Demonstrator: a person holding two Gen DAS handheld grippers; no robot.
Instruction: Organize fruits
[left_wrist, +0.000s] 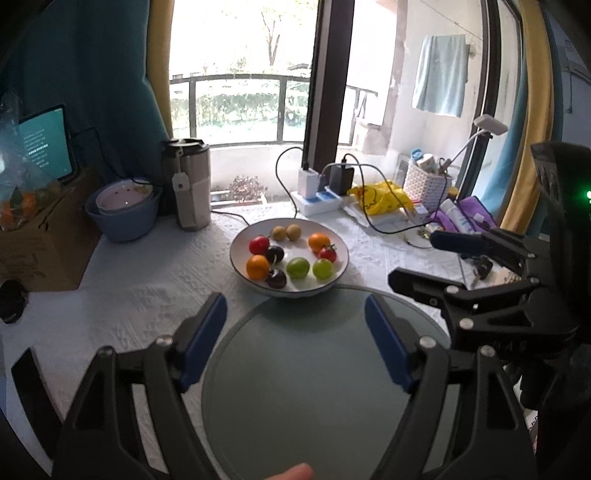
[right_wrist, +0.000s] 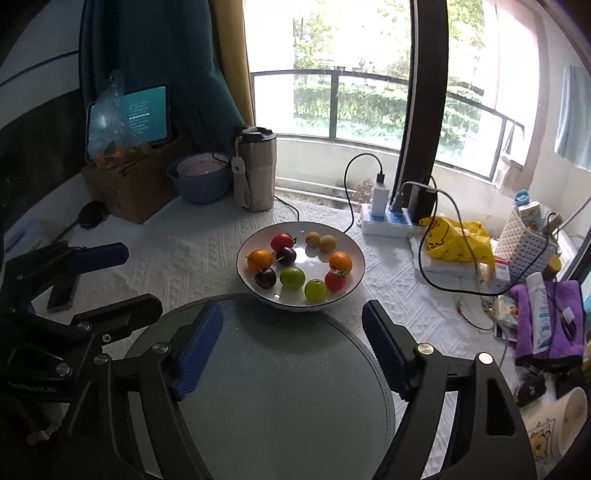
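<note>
Ten small fruits, as far as I can count, lie in the white bowl (right_wrist: 354, 284) mid-desk; my left gripper (left_wrist: 295, 343) and right gripper (right_wrist: 291, 343) both hover spread, empty, above the grey round plate (right_wrist: 280, 387).

On my table (right_wrist: 192, 254), under its white textured cloth, a steel travel mug (right_wrist: 255, 173) stands upright just beside a blue basin (right_wrist: 201, 184) with a pink bowl nested inside. Left of them sits a cardboard box (right_wrist: 125, 188) with a lit tablet (right_wrist: 142, 114) behind it. To the right I see a white power strip (right_wrist: 388, 221), a yellow bag (right_wrist: 456, 236), a white basket (right_wrist: 532, 247) and a purple cloth (right_wrist: 546, 325).
</note>
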